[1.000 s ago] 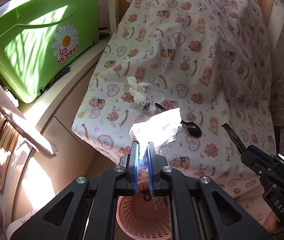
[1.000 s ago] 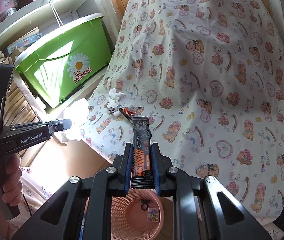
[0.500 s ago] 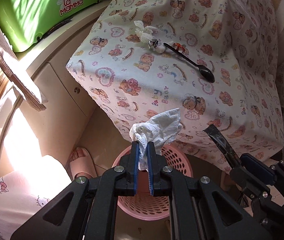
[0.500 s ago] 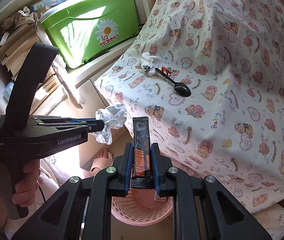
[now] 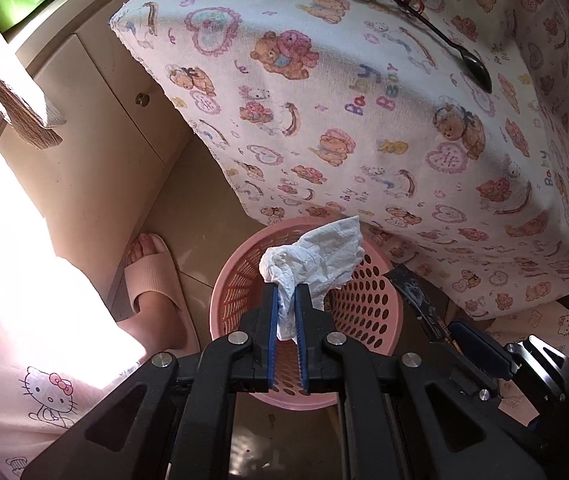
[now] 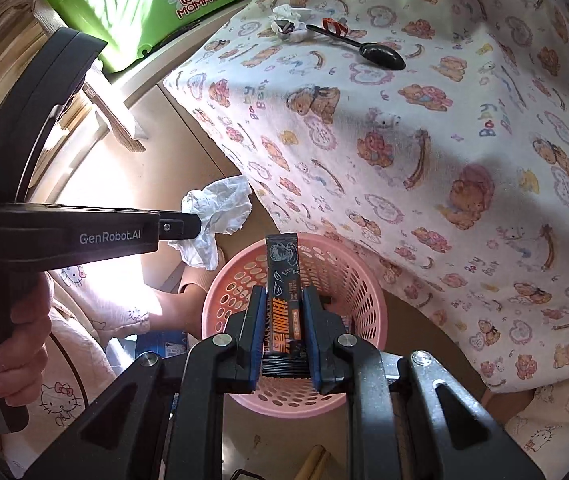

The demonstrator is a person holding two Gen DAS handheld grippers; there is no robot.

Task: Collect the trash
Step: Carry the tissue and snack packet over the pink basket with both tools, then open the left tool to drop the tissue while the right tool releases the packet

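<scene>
My left gripper (image 5: pixel 287 288) is shut on a crumpled white tissue (image 5: pixel 316 256), held right over the pink perforated waste basket (image 5: pixel 364 304) on the floor. My right gripper (image 6: pixel 283 292) is shut on a black and orange sachet (image 6: pixel 282 272), also above the pink basket (image 6: pixel 364 292). In the right wrist view the left gripper (image 6: pixel 188 226) and its tissue (image 6: pixel 216 208) hover just left of the basket rim. On the bear-print tablecloth (image 6: pixel 424 140) lie a black spoon (image 6: pixel 380 55), a small crumpled wrapper (image 6: pixel 288 20) and a red scrap (image 6: pixel 332 26).
The cloth-covered table (image 5: pixel 364 100) overhangs the basket's far side. A person's foot in a pink slipper (image 5: pixel 152 276) stands left of the basket. A green "La Mamma" tub (image 6: pixel 156 4) sits on a shelf at the back left, beside a cream cabinet (image 5: pixel 96 140).
Both grippers have sunk and tipped downward from above the table edge to just over the pink basket, still gripping the tissue and the sachet. The basket now looms larger.
</scene>
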